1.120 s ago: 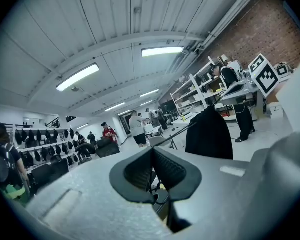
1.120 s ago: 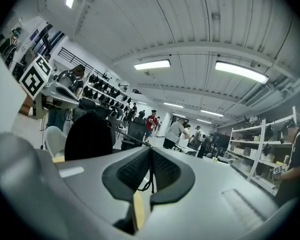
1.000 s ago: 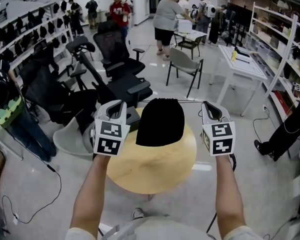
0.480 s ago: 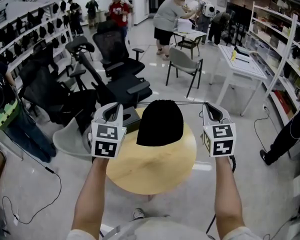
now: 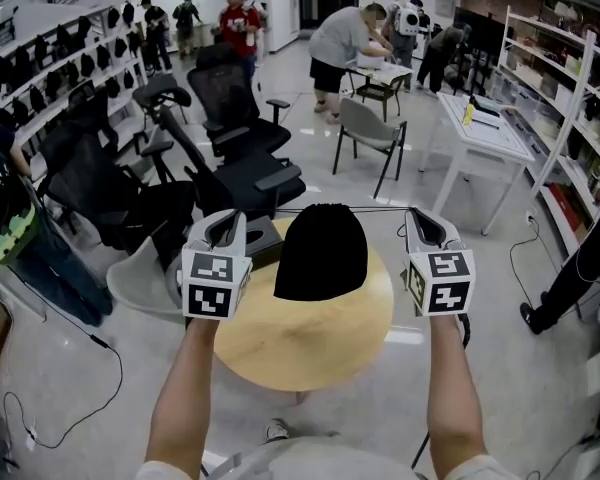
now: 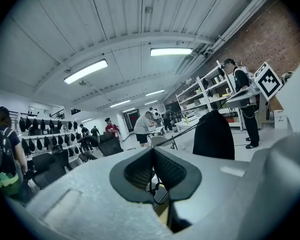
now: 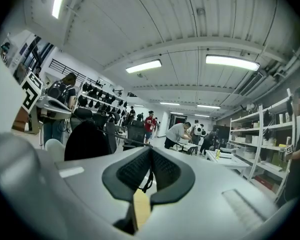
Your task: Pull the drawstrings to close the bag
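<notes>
- Busy workshop room: office chairs (image 5: 230, 98) beyond the bag, shelving (image 5: 570, 78) far to its right, people standing well behind it.
- Round wooden table (image 5: 310, 353) sits under the black bag (image 5: 322, 253). Bag is upright, toward the table's far edge, mouth up.
- Left gripper (image 5: 235, 218) is just left of the bag, right gripper (image 5: 420, 216) just right of it. Both are about level w/ the bag's top and approx equally near.
- Drawstrings (image 5: 385, 208) run sideways out of the bag's mouth, one to each gripper. The right run looks taut; the left run is harder to see in the head view.
- Both jaw pairs are pressed together w/ a cord pinched btwn the pads, as each gripper view shows.
- Pull axis = the line thru both grippers, across the bag's top. Next move prob. needs each hand going straight outward, away from the bag.
- Bag's top looks gathered, so closing seems nearly done; can't tell if the mouth is fully cinched.
</notes>
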`<state>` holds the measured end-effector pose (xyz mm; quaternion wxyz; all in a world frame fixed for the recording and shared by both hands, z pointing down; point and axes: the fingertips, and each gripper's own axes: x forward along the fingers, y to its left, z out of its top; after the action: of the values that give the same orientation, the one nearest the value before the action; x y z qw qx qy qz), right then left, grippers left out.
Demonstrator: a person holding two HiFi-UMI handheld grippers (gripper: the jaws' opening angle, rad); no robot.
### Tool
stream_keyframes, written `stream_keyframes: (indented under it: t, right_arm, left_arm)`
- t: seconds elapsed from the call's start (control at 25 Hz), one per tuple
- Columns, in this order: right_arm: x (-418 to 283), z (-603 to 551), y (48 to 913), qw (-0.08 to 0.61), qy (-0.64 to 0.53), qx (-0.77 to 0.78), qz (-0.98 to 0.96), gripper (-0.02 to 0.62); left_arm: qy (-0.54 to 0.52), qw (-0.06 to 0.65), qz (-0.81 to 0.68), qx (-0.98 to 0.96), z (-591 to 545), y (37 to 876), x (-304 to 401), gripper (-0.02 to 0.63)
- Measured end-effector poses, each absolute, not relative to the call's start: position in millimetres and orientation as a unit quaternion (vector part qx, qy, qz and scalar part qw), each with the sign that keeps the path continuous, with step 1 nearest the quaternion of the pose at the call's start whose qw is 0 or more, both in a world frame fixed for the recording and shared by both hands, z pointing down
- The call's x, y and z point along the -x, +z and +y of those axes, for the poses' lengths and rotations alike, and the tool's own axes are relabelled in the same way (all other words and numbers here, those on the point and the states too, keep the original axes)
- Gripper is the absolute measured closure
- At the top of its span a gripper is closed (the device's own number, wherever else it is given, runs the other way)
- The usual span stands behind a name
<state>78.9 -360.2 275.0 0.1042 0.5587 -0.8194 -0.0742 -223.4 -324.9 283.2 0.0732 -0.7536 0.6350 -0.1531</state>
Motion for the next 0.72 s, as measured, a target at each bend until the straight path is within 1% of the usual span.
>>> stream_keyframes:
  t: [0.72]
  right_arm:
    - [-82,-353,278,0.104,-0.072,-0.560,-0.819,0.583]
  left_arm:
    - [-0.153,0.055,0.627,0.761,-320,296,218,0.595]
